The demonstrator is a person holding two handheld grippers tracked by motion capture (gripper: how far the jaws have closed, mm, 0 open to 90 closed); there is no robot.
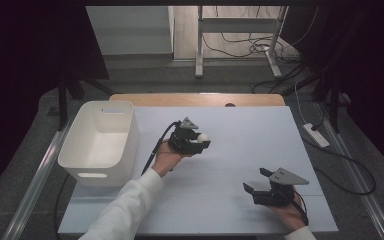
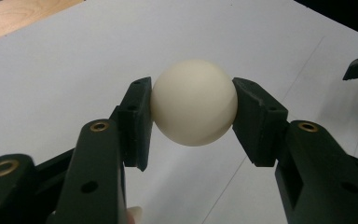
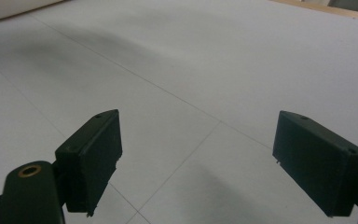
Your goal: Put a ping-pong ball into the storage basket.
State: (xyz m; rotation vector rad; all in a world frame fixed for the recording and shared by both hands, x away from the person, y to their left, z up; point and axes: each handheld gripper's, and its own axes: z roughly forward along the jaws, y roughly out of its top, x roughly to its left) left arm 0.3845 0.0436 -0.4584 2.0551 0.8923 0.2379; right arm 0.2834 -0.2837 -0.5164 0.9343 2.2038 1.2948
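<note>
A cream-white ball [image 2: 194, 101] sits clamped between the two black pads of my left gripper [image 2: 193, 105], held above the white table surface. In the high view the same ball [image 1: 203, 137] shows at the tip of the left gripper [image 1: 200, 140], near the middle of the table and right of the bin. My right gripper [image 1: 256, 181] rests low at the front right with its jaws wide apart; in the right gripper view [image 3: 198, 161] nothing lies between the pads, just bare white board.
A white plastic bin [image 1: 100, 141] stands at the table's left side, its inside bare. The white board [image 1: 240, 150] covers a wooden table whose far edge [image 1: 195, 99] shows. Cables and a power strip [image 1: 316, 135] lie on the floor to the right.
</note>
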